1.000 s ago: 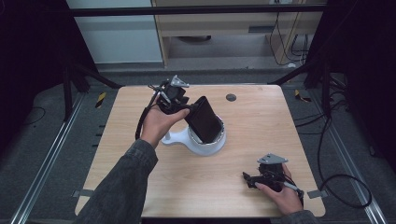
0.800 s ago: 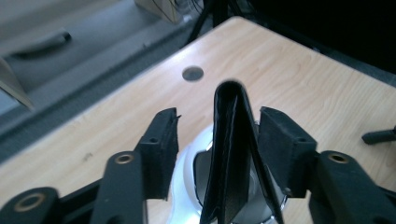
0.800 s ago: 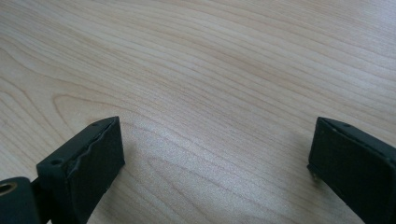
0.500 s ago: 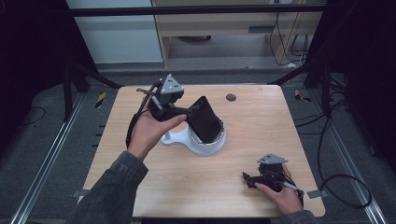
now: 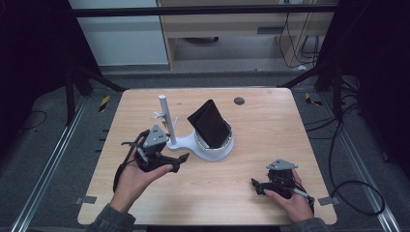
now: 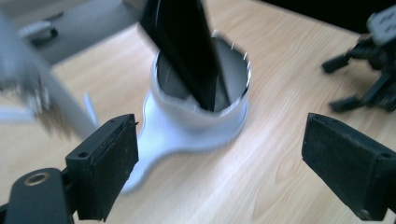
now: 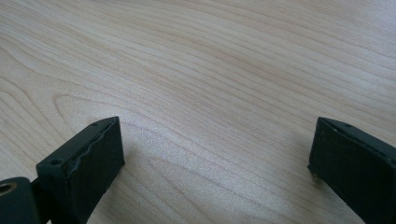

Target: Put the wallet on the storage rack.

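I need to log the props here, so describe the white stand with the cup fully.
The white stand looks like plastic: a flat base joining a thin upright post to a round open cup. It sits mid-table. A black wallet stands tilted inside the cup, leaning on its rim. Neither gripper touches it.

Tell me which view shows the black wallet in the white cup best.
The high view: the whole black wallet shows there, leaning tilted in the white cup. The left gripper view shows its lower part closer but blurred, top cut off. The right gripper view faces bare table.
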